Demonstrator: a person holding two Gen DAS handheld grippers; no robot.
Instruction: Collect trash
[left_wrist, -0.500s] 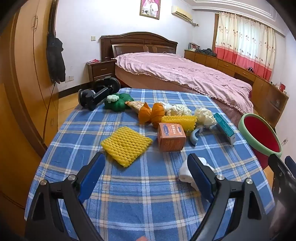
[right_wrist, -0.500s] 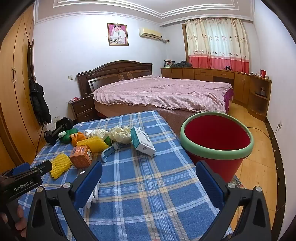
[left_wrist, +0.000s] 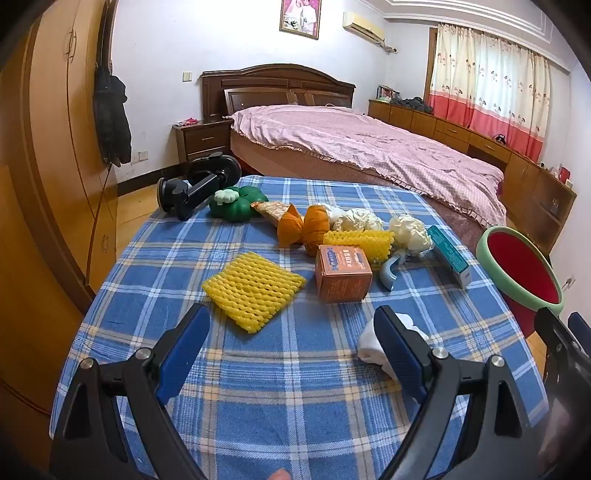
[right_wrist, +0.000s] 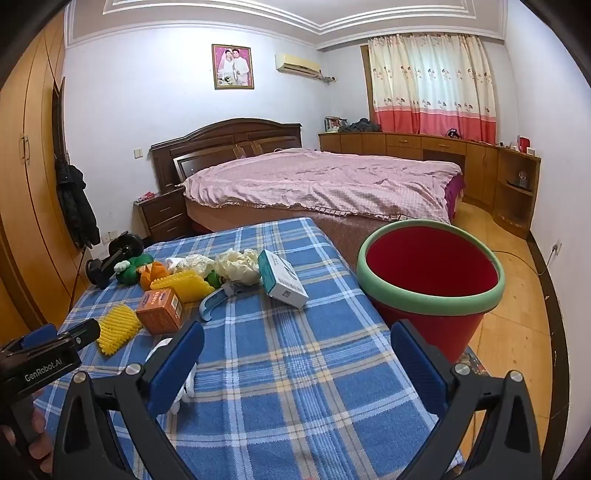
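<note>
Hovering, left gripper (left_wrist: 290, 349): jaws spread wide and empty over the near part of the table (left_wrist: 280, 406), angled down at the plaid cloth.
Right gripper (right_wrist: 297, 363): likewise spread wide, nothing between its pads, aimed between the table's right edge and the bin (right_wrist: 430, 275).
Trash, near edge: a white crumpled tissue (left_wrist: 373, 341) lies just beside the left gripper's right finger, partly hidden by it.
Trash, middle: a flat yellow foam net (left_wrist: 253, 290), an orange carton (left_wrist: 341, 273) and a blue plastic hook (left_wrist: 391, 271).
Trash, far half: a second foam net (left_wrist: 360, 242), white crumpled wrappers (left_wrist: 408, 229), orange wrapping (left_wrist: 306, 227) and a teal-and-white box (right_wrist: 282, 282) near the right edge.
Bin: red with a green rim, standing off the table's right edge, tilted, apparently empty.
Progress: judged barely begun.
Risk, tissue: thin and flat, so pads may pinch the cloth too and drag other pieces.
Risk, foam: springy, may slip out in transit.
Risk, drop: the bin sits below the edge, so an early release would land on the floor.
Risk, sorting: the green toy (left_wrist: 236, 205) and black clamp (left_wrist: 199, 184) at the far left corner may not be trash.
</note>
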